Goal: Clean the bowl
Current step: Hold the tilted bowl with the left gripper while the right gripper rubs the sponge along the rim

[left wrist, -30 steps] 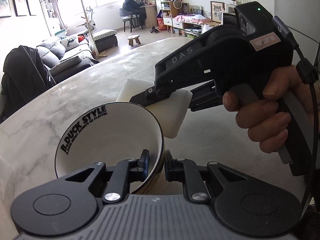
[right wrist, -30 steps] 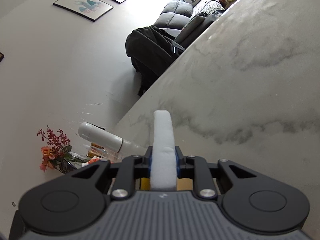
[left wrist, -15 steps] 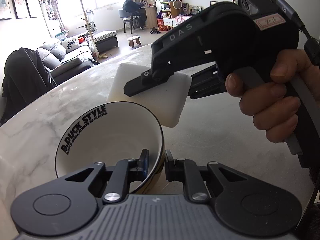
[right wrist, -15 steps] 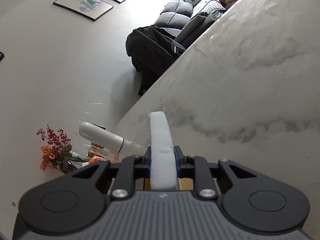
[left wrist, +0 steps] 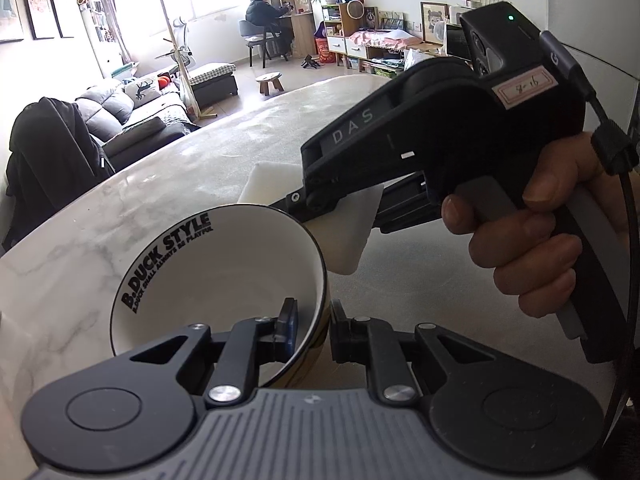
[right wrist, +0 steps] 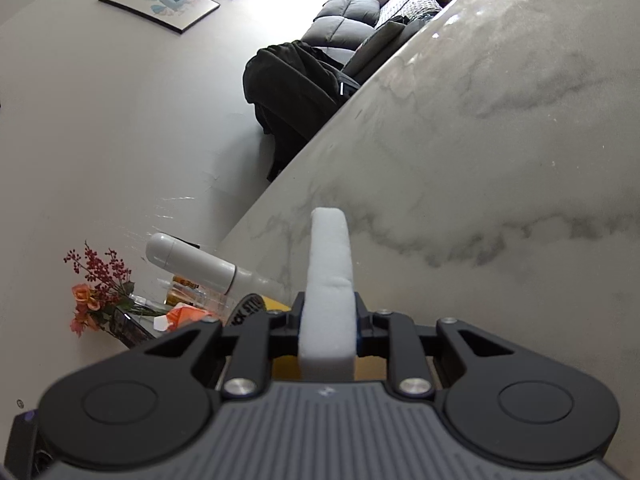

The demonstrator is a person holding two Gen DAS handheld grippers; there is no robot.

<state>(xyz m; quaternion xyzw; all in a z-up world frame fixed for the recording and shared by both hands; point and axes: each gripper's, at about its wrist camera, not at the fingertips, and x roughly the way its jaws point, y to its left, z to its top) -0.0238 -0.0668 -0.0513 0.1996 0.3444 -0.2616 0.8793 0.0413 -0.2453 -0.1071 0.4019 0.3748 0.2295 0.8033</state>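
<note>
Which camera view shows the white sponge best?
The left wrist view: the sponge shows its broad face behind the bowl, partly covered by the right gripper. The right wrist view shows only its narrow edge.

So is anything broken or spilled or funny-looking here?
Nothing broken or spilled. The bowl is tipped up, because the left gripper pinches its rim. The right gripper squeezes a white sponge just outside the bowl, above the marble table.

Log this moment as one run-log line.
left claw: shut on bowl rim | right claw: shut on sponge | sponge outside bowl
</note>
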